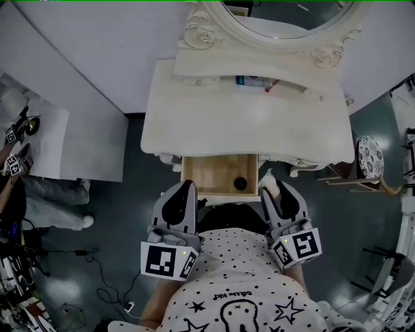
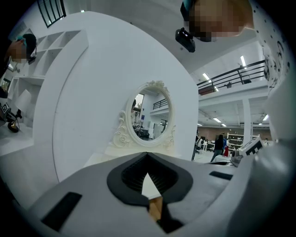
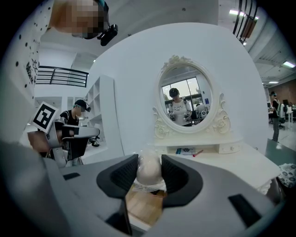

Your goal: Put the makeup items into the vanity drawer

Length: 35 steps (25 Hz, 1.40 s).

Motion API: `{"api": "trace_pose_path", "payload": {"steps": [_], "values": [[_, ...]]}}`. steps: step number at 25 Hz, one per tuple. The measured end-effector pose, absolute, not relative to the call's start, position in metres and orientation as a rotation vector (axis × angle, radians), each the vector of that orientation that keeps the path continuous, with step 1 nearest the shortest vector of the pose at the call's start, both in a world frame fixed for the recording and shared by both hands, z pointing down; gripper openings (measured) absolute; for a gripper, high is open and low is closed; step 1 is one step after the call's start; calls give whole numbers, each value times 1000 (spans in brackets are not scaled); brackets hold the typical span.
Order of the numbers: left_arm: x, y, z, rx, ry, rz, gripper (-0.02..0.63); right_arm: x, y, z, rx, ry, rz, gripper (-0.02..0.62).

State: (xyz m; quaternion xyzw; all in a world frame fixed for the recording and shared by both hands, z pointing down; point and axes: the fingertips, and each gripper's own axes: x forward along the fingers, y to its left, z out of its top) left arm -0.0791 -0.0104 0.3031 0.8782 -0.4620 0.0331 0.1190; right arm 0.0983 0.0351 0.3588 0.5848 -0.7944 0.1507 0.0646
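The white vanity (image 1: 246,123) has its wooden drawer (image 1: 190,174) pulled open, and a small round black item (image 1: 240,183) lies in it. My right gripper (image 1: 271,189) hovers at the drawer's right front corner. It is shut on a white egg-shaped makeup sponge (image 3: 149,170) in clear wrap, held between the pads of the right gripper (image 3: 149,159). My left gripper (image 1: 183,192) sits at the drawer's left front corner. In the left gripper view the left gripper (image 2: 147,156) has its tips meeting, with nothing between them. A blue-and-white tube (image 1: 249,81) and a red stick (image 1: 271,85) lie on the vanity's shelf.
An oval mirror (image 1: 285,16) stands at the back of the vanity. A stool with a patterned seat (image 1: 371,155) is at the right. A white table (image 1: 65,142) and a person's legs (image 1: 52,194) are at the left, with cables (image 1: 97,272) on the floor.
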Motion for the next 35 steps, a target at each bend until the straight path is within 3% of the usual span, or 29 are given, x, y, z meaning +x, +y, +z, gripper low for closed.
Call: {"api": "trace_pose_path", "payload": {"steps": [17, 35], "values": [[-115, -10, 304, 2506, -1440, 87, -5, 48, -5, 386, 1484, -2462, 419, 161], [-167, -17, 311, 2334, -1676, 142, -5, 9, -57, 600, 969, -2207, 546, 161]]}}
